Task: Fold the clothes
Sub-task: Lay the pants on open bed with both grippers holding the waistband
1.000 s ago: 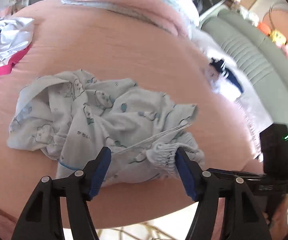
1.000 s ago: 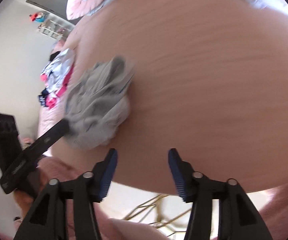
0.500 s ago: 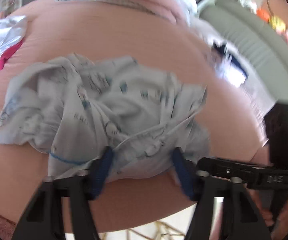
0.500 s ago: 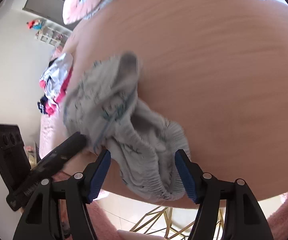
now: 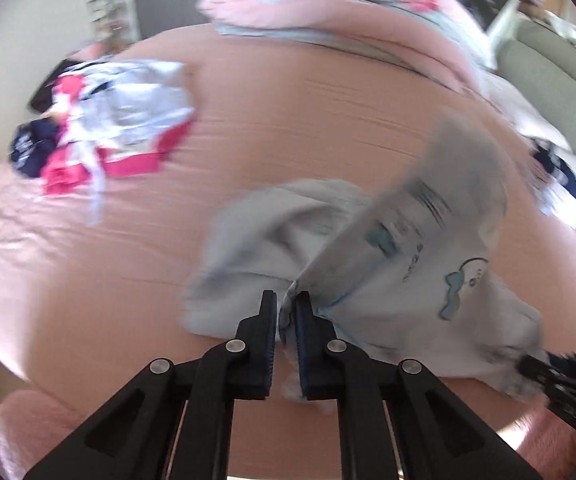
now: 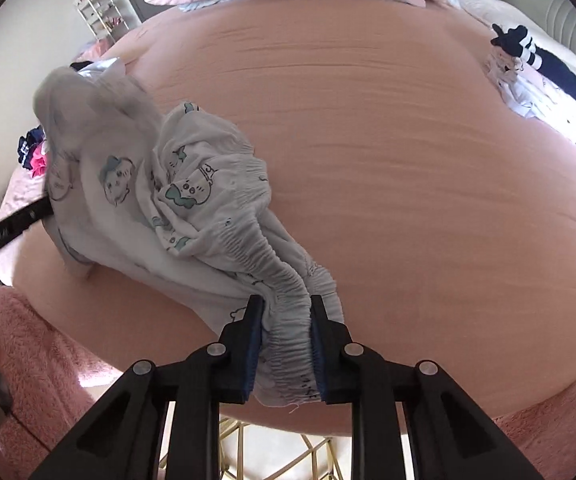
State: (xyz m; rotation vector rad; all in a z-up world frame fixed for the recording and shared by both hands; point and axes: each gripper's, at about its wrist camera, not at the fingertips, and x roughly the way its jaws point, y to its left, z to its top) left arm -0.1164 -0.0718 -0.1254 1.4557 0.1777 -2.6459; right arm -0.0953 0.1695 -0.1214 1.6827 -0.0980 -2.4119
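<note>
- Left wrist view: my left gripper [image 5: 286, 312], jaws just closing, pinches the garment [image 5: 407, 280] edge.
- Right gripper [image 6: 286, 316], jaws just closing, clamps the garment's waistband [image 6: 288, 344].
- Garment lies on the bed [image 6: 407, 160].

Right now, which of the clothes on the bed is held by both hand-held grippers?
The pale cartoon-print garment: the left hand-held gripper and right hand-held gripper both pinch it. The pink-and-white pile and the navy striped pile lie untouched.

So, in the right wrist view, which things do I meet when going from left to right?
Left tongs → white printed garment → right tongs on its waistband → bare pink sheet → navy and white clothes.
</note>
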